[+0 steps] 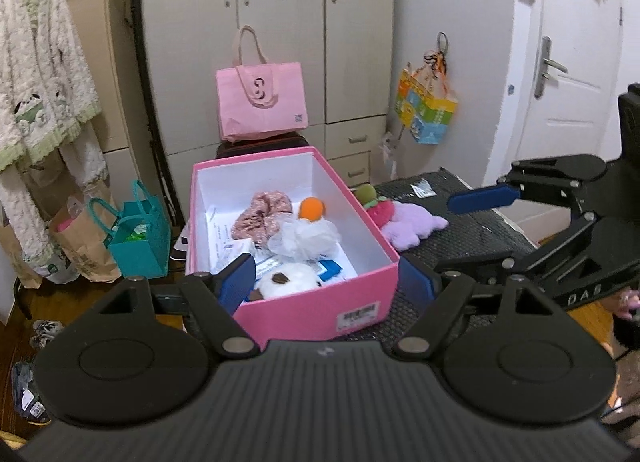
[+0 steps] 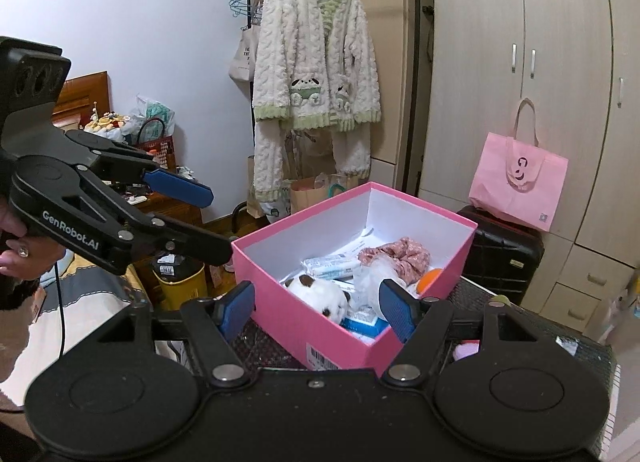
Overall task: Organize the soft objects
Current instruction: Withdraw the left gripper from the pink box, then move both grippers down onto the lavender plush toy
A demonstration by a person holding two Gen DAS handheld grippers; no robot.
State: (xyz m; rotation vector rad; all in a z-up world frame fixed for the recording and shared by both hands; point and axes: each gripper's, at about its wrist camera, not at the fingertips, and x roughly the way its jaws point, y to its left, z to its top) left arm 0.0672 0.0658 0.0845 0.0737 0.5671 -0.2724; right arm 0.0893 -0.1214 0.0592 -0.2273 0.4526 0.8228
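A pink box (image 1: 320, 308) stands open on a dark mesh table (image 1: 472, 234). Inside lie a pink scrunchie (image 1: 262, 214), an orange plush (image 1: 312, 209), a white mesh puff (image 1: 306, 238) and a white and brown plush (image 1: 286, 282). A purple plush (image 1: 412, 222) and a red and green plush (image 1: 374, 202) lie on the table right of the box. My left gripper (image 1: 326, 280) is open and empty over the box's near end. My right gripper (image 2: 316, 308) is open and empty above the box (image 2: 280, 310); it also shows in the left wrist view (image 1: 464, 236).
A pink tote (image 1: 262, 104) sits on a black suitcase (image 2: 504, 250) behind the box, before grey wardrobes. A fleece robe (image 2: 316, 62) hangs on a rack. Teal (image 1: 138, 238) and paper bags stand on the floor to the left. A colourful bag (image 1: 424, 106) hangs beside a white door.
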